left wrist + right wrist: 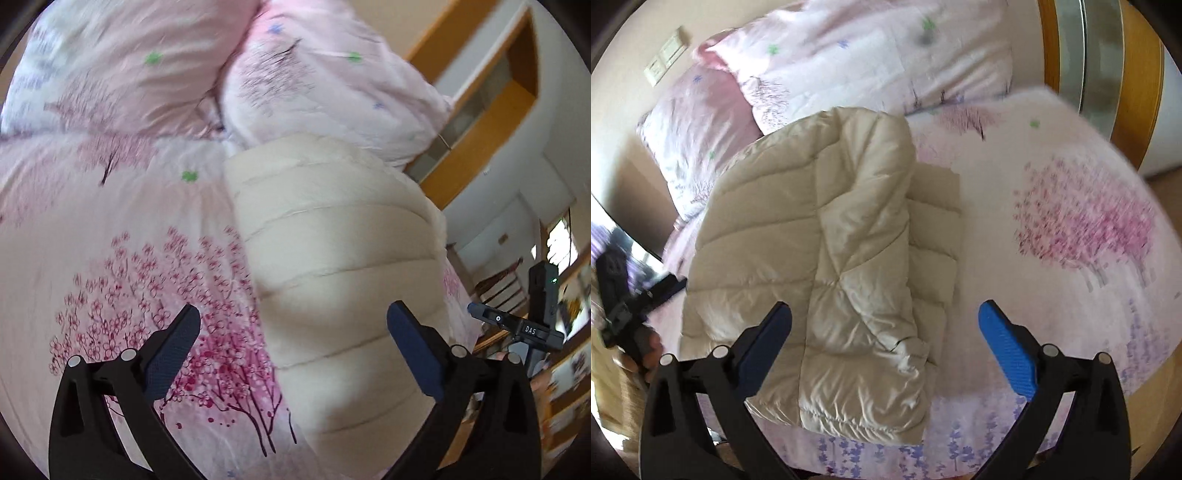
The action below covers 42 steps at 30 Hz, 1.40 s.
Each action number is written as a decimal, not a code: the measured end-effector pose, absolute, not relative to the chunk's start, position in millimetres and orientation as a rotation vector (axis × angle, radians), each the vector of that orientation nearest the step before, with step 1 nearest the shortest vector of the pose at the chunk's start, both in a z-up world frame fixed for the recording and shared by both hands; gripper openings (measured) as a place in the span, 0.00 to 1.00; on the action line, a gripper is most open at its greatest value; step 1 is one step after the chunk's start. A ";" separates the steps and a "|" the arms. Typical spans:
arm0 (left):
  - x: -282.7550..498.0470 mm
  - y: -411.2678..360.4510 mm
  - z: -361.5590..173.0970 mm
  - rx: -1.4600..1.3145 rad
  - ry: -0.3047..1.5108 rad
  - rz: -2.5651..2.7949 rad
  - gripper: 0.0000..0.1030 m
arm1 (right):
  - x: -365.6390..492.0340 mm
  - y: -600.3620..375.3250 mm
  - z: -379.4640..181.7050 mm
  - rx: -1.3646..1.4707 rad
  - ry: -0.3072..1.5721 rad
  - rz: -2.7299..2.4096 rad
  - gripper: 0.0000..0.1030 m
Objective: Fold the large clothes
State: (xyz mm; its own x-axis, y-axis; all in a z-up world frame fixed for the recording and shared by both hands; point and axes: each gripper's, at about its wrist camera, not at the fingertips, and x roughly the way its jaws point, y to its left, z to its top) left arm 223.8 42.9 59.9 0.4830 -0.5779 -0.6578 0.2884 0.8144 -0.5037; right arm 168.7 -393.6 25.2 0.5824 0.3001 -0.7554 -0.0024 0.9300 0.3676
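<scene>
Tongs (884,347) agape above folded jacket (827,266)

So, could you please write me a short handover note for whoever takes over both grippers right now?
Left gripper: open, holding nothing, above the jacket's quilted edge.
Right gripper: open, holding nothing, above the near end of the jacket.
Beige puffer jacket: lies on the floral bedsheet, folded lengthwise, with one sleeve laid over the body. The pillows sit beyond it, at the head of the bed.
Done: the sides appear folded in; the bundle is a long, narrow shape.
Left: probably fold it across its length into a compact stack, then smooth it. I cannot tell how neat the underside is.
</scene>
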 end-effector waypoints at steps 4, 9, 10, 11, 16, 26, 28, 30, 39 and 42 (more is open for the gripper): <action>235.7 45.5 45.6 -0.408 0.987 -0.560 0.99 | 193.1 -421.6 -1.1 0.575 0.959 0.247 0.98; 248.2 41.2 33.3 -0.492 1.041 -0.648 0.99 | 224.8 -442.1 -33.2 0.755 1.019 0.348 0.98; 250.7 40.2 31.7 -0.504 1.047 -0.659 0.99 | 229.6 -443.8 -37.0 0.762 1.026 0.355 0.98; 253.2 38.6 30.2 -0.512 1.052 -0.668 0.99 | 233.2 -443.8 -40.3 0.764 1.034 0.369 0.98; 259.7 30.7 26.5 -0.525 1.070 -0.703 0.99 | 251.7 -436.1 -52.7 0.761 1.074 0.451 0.98; 275.9 15.4 15.1 -0.587 1.121 -0.773 0.99 | 266.8 -398.5 -55.1 0.659 1.136 0.654 0.98; 278.8 13.5 12.5 -0.601 1.130 -0.787 0.99 | 261.6 -389.4 -51.3 0.613 1.142 0.669 0.98; 281.1 10.8 9.5 -0.615 1.141 -0.796 0.98 | 265.7 -383.2 -51.7 0.616 1.144 0.695 0.98; 281.3 16.0 6.1 -0.674 1.120 -0.832 0.67 | 266.8 -381.6 -69.7 0.819 1.106 0.788 0.49; 276.1 20.8 9.9 -0.662 1.091 -0.834 0.56 | 259.1 -378.8 -62.3 0.828 1.053 0.787 0.34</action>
